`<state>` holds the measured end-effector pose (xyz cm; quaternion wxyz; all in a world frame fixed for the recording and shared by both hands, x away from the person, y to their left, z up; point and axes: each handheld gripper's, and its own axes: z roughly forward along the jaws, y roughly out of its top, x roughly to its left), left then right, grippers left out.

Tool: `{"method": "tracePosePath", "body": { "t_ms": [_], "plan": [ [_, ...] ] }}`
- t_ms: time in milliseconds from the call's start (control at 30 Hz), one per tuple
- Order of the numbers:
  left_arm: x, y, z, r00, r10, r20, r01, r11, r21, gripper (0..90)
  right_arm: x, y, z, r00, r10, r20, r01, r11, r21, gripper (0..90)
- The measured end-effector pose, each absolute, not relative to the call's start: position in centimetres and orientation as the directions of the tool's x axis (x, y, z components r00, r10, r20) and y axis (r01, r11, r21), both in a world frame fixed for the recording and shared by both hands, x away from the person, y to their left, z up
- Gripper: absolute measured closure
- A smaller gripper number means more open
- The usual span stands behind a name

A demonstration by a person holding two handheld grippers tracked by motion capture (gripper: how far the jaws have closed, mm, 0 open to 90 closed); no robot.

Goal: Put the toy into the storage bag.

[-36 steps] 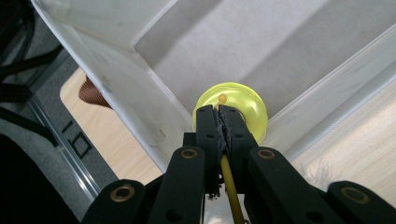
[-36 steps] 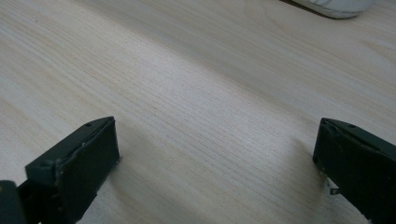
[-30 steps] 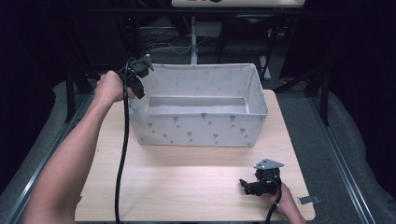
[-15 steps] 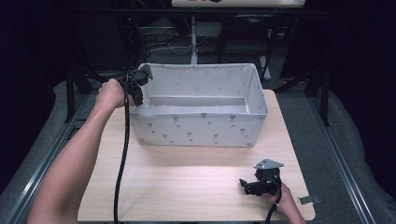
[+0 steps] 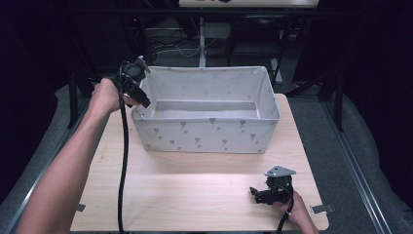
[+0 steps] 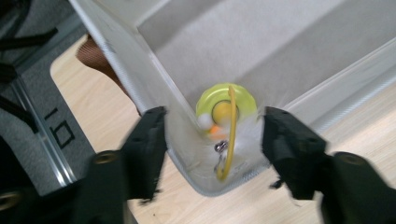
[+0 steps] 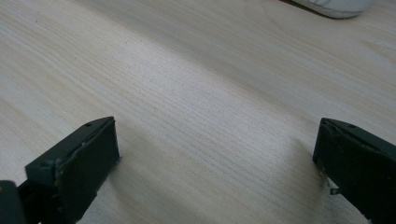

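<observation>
A grey fabric bin with a small printed pattern stands at the back of the wooden table. My left gripper hangs over the bin's left end and is open. In the left gripper view, its jaws frame a yellow-green feathered toy with a yellow cord and a metal clip. The toy lies blurred in the bin's corner, and neither jaw touches it. My right gripper rests low on the table at the front right. It is open, with bare wood between its jaws.
The bin's fabric wall runs just under the left jaw. A metal table frame runs along the right side, and dark stands and cables fill the back. The left gripper's cable hangs down across the table's left part.
My left gripper has come down a little toward the bin's left corner. The right gripper has stayed where it was.
</observation>
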<state>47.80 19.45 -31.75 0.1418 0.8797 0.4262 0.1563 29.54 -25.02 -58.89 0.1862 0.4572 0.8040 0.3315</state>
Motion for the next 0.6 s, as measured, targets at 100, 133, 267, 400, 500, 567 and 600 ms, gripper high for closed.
{"method": "tracePosePath", "body": {
  "t_ms": [100,133,267,400,500,567,600],
  "plan": [
    [46.7,20.1,-31.1,0.58,0.799,0.157,0.695,-0.587,0.416,24.2,29.5,-25.0,-58.9,-0.512,0.859,0.003,0.612,0.363,0.703,0.0],
    [46.7,20.1,-31.1,0.58,0.799,0.157,0.695,-0.587,0.416,21.0,29.5,-25.0,-58.9,-0.512,0.859,0.003,0.612,0.363,0.703,0.0],
    [44.7,21.2,-30.7,0.566,0.808,0.163,0.68,-0.569,0.462,14.4,29.5,-25.0,-58.9,-0.512,0.859,0.003,0.612,0.362,0.703,0.0],
    [43.6,22.0,-30.8,0.561,0.812,0.162,0.675,-0.562,0.477,8.7,29.5,-25.0,-58.9,-0.512,0.859,0.003,0.612,0.362,0.703,0.0],
    [42.2,23.0,-31.5,0.552,0.818,0.16,0.678,-0.552,0.486,4.8,29.5,-25.0,-58.9,-0.512,0.859,0.004,0.612,0.361,0.704,0.0],
    [41.5,23.4,-31.8,0.544,0.823,0.163,0.677,-0.546,0.494,3.5,29.5,-25.0,-58.9,-0.512,0.859,0.003,0.612,0.362,0.703,0.0],
    [41.5,23.4,-31.8,0.544,0.823,0.163,0.677,-0.546,0.494,2.5,29.5,-25.0,-58.9,-0.512,0.859,0.003,0.612,0.362,0.703,0.0]
  ]
}}
